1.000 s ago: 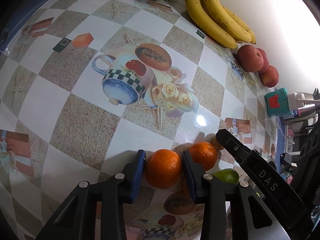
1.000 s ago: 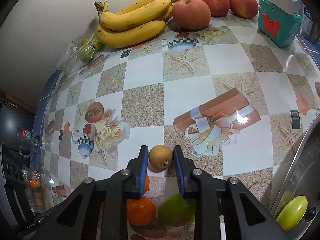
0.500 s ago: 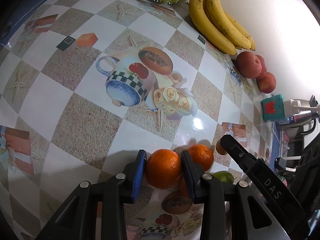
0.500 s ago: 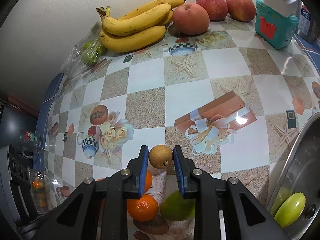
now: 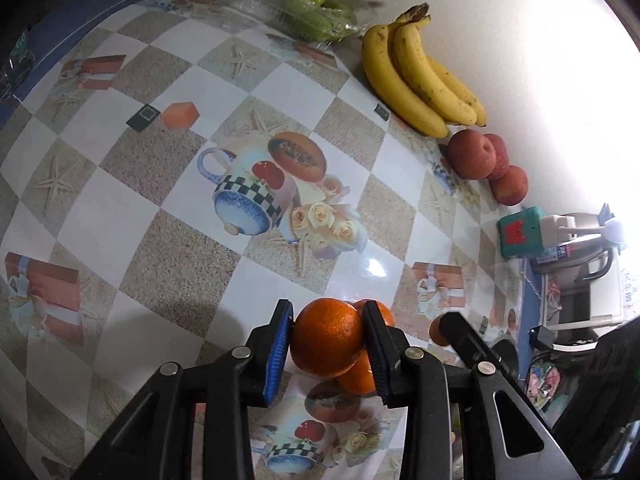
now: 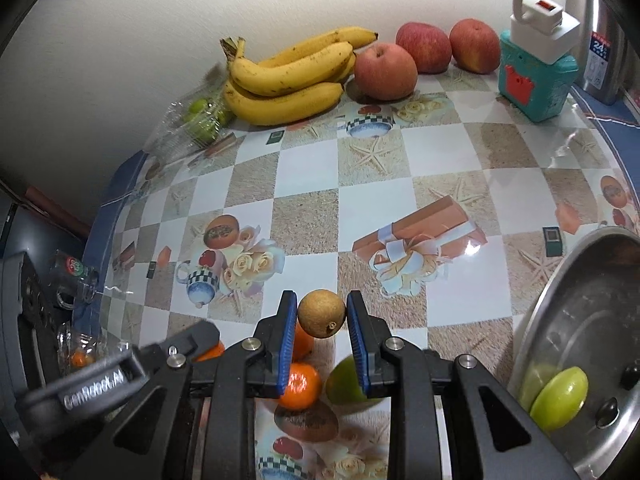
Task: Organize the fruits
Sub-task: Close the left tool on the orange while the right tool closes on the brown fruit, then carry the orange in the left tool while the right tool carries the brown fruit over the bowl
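**Two claws, each with one fruit, above the table**

The left claw (image 5: 326, 344) is clenched on an orange (image 5: 326, 336); both blue pads press its sides, and the fruit seems lifted a little above the table (image 5: 168, 216). Just behind and below it, two more oranges (image 5: 356, 372) show partly, close together on the cloth. To the right, the black body of the other tool crosses the corner of the left view.

The right claw (image 6: 322, 320) grasps a small brown fruit (image 6: 321, 313) between its pads. Under this claw lie an orange (image 6: 300, 386) and a green fruit (image 6: 346, 384), near each other on the table. At the right edge a steel lid (image 6: 580, 340) lies with a light green knob (image 6: 560, 398) on it; how it sits I cannot tell.

The middle of the table is covered by a checkered cloth with printed cups, roses and gift boxes. Far at the wall, from left to right in the right view, are a clear pack of green fruits (image 6: 200, 116), a bunch of bananas (image 6: 288, 76), and three apples (image 6: 386, 72) in a row, the first touching the bananas' end. Beside the last apple stands a teal box (image 6: 536, 80) with a white plug (image 6: 544, 28) on top.
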`<state>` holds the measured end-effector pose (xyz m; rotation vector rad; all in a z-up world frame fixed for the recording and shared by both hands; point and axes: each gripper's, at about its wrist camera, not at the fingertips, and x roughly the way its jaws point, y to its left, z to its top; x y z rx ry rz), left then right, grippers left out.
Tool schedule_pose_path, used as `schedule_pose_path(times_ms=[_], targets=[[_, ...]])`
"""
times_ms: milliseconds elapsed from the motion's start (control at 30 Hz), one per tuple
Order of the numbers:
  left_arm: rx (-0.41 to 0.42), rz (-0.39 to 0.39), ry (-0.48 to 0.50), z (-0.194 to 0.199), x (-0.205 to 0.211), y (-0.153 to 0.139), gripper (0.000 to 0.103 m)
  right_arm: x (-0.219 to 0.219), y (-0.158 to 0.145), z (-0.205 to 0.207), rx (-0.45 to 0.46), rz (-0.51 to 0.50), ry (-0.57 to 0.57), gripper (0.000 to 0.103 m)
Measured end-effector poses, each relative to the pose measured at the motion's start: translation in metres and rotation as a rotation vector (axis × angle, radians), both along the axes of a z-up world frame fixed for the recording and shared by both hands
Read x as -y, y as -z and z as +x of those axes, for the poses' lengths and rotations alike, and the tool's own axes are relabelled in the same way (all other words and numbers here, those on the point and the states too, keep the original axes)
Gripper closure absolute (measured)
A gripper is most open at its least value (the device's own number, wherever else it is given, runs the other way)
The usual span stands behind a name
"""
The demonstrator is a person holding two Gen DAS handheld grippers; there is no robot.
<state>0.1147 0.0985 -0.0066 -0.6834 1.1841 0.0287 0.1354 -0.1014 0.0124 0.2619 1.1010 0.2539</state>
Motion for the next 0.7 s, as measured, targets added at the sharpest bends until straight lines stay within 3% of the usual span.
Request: schedule_pose_path(times_ms=[400, 700], targets=[[0.061, -0.019, 0.02, -0.007, 0.01, -0.024, 0.065, 0.021, -0.023, -0.04, 0.054, 0.01, 0.024, 0.077], [0.067, 0.005, 0.037, -0.008, 0.023, -0.028, 0.065, 0.045, -0.026, -0.059, 0.041, 0.03, 0.075, 0.077]])
